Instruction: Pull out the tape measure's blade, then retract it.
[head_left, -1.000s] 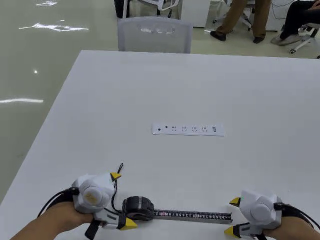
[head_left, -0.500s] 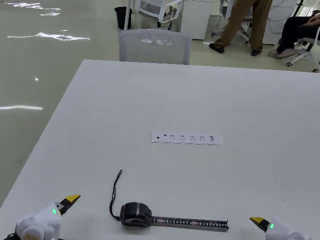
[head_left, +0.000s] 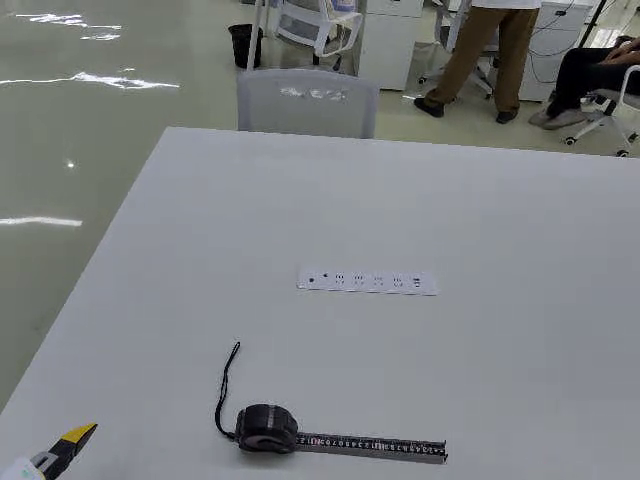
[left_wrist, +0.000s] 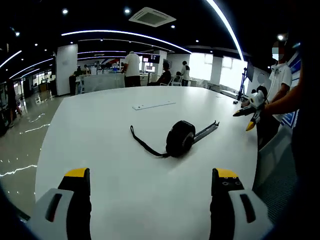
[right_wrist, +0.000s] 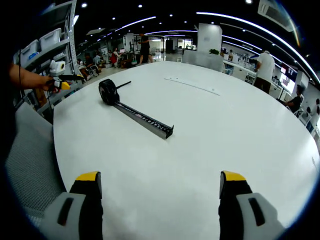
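Note:
A black tape measure (head_left: 266, 429) lies on the white table (head_left: 400, 200) near the front edge. Its blade (head_left: 375, 447) is pulled out to the right and rests flat, and a black strap (head_left: 226, 385) trails off behind it. In the left gripper view the tape measure (left_wrist: 180, 137) lies ahead of my open left gripper (left_wrist: 150, 175), with a wide stretch of table between them. My right gripper (right_wrist: 162, 177) is open too, short of the blade's end (right_wrist: 167, 131). One yellow fingertip (head_left: 72, 440) shows at the bottom left of the head view.
A white power strip (head_left: 367, 281) is set into the middle of the table. A grey chair (head_left: 307, 100) stands at the far edge, and people stand and sit beyond it at the back right. The other gripper (left_wrist: 250, 107) shows at the right in the left gripper view.
Both grippers have let go of the tape measure and drawn back toward the person, almost out of the head view. The blade stays pulled out on the table.

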